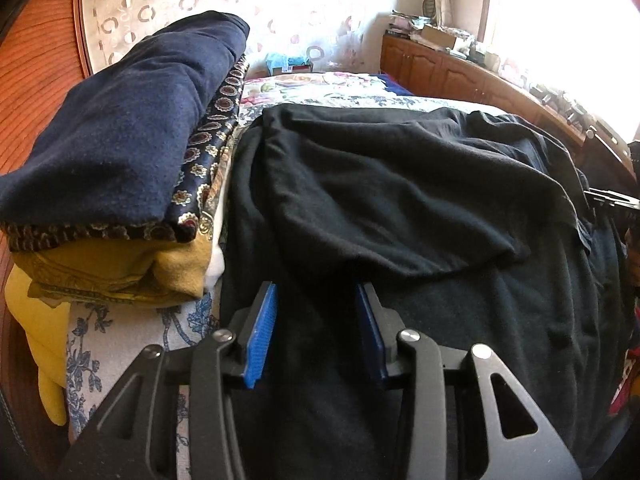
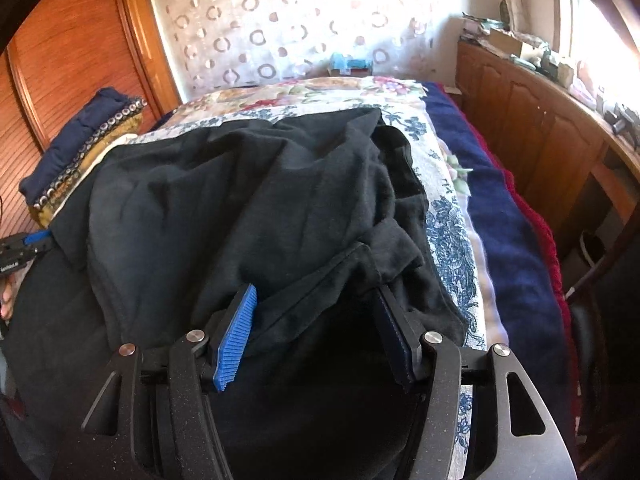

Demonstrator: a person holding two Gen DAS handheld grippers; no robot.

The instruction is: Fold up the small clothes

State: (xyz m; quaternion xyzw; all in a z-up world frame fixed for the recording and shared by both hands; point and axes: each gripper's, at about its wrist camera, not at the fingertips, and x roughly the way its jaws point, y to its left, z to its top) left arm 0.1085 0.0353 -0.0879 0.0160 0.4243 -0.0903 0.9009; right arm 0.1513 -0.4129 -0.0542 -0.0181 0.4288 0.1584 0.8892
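A black garment (image 1: 400, 200) lies on the bed, its far part folded toward me with a rumpled edge. My left gripper (image 1: 316, 292) is open, its blue pads just short of that folded edge, over the cloth. In the right wrist view the same black garment (image 2: 248, 208) fills the middle. My right gripper (image 2: 316, 296) is open, jaws wide over the garment's right side near a folded sleeve (image 2: 392, 252). Neither holds cloth. The left gripper also shows at the left edge of the right wrist view (image 2: 28, 244).
A stack of folded clothes (image 1: 120, 140), navy on top with patterned and mustard pieces below, sits left of the garment. The floral bedspread (image 2: 448, 232) and a navy blanket (image 2: 508, 240) lie at right. Wooden cabinets (image 2: 540, 132) line the right wall.
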